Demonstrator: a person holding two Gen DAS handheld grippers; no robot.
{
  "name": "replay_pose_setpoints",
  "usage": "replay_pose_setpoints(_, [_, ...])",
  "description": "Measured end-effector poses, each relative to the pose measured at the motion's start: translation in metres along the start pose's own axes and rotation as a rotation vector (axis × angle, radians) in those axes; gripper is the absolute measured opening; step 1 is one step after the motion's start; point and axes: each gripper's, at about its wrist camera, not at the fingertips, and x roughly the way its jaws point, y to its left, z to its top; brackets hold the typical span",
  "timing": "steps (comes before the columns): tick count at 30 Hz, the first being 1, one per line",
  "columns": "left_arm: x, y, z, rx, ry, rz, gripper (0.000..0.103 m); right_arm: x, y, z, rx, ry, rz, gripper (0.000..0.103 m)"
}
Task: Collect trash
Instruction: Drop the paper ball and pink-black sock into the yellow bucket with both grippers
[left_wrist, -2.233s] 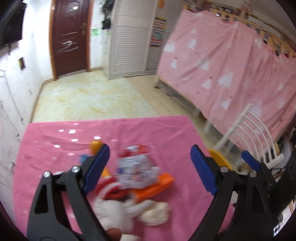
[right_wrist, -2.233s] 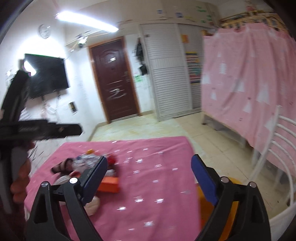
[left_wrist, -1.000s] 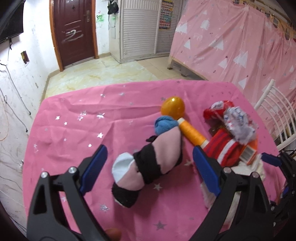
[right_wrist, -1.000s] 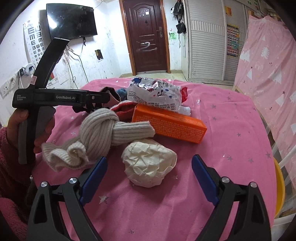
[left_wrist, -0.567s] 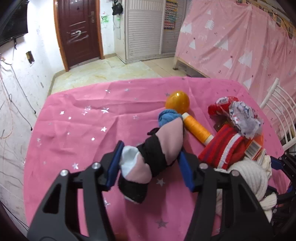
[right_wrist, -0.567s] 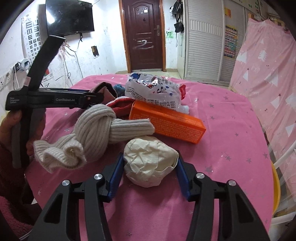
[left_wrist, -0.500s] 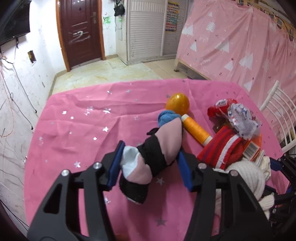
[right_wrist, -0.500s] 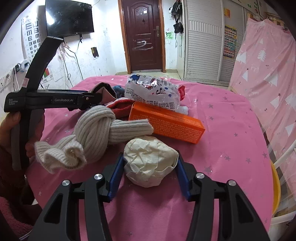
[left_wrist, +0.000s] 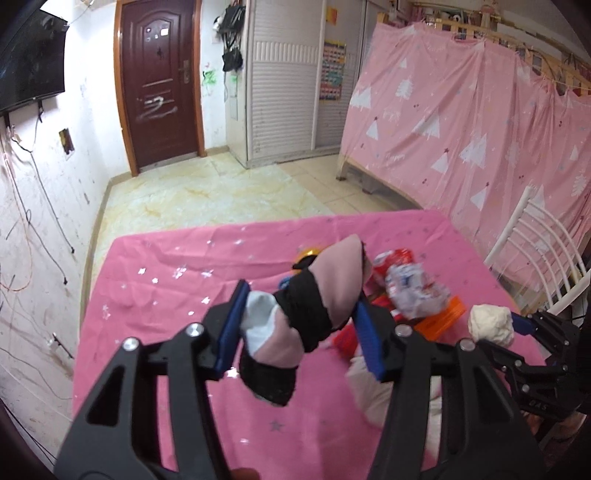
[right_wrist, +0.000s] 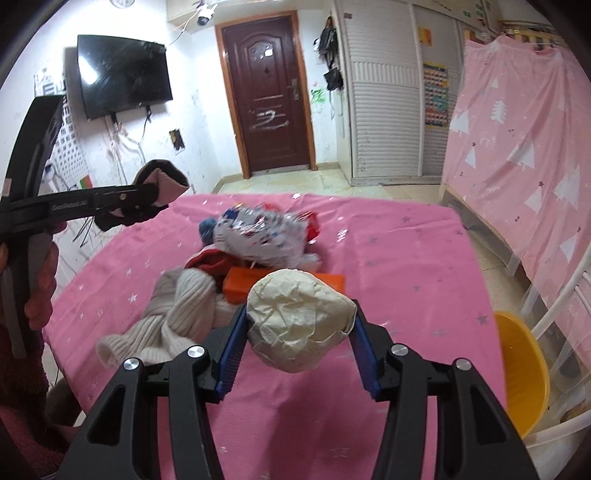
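2 hand-held grippers raised over the pink worktop (right_wrist: 388, 236): left hand-held gripper (left_wrist: 299, 326) pinching 1 sock (left_wrist: 314, 310), frame centre; right hand-held gripper (right_wrist: 295, 339) pinching 1 paper ball (right_wrist: 299, 317). 1 yellow bin (right_wrist: 524, 373), lower right.

Right gripper (right_wrist: 297, 347) was clamped on a crumpled paper ball (right_wrist: 299, 319), held above the pink tablecloth (right_wrist: 399, 258). Behind it lay an orange box (right_wrist: 240, 284), a cream knit sock (right_wrist: 173, 314) and a foil wrapper (right_wrist: 262, 236). Left gripper (right_wrist: 140, 201) pinched a pink-and-black sock (right_wrist: 162, 182). A yellow bin (right_wrist: 521, 373) stood right of the table.
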Motion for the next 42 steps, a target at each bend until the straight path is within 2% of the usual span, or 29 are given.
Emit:
replay_pose_setpoints(6, [-0.005, -0.034, 0.009, 0.037, -0.017, -0.041, 0.052, -0.018, -0.031, 0.003, 0.053, -0.051, -0.035, 0.047])
replay_pose_setpoints(13, [-0.004, -0.075, 0.019, 0.075, -0.015, -0.111, 0.053, -0.040, -0.080, 0.003, 0.118, -0.111, -0.120, 0.047])
replay_pose_setpoints(26, [0.017, -0.170, 0.030, 0.155, 0.026, -0.222, 0.053, -0.053, -0.166, -0.017, 0.214, -0.122, -0.260, 0.047])
replay_pose_setpoints(33, [0.040, -0.227, 0.036, 0.175, 0.077, -0.285, 0.053, -0.057, -0.198, -0.026, 0.268, -0.130, -0.272, 0.047])
replay_pose_setpoints(42, [0.061, -0.284, 0.035, 0.221, 0.118, -0.307, 0.053, -0.049, -0.222, -0.036, 0.309, -0.111, -0.262, 0.047])
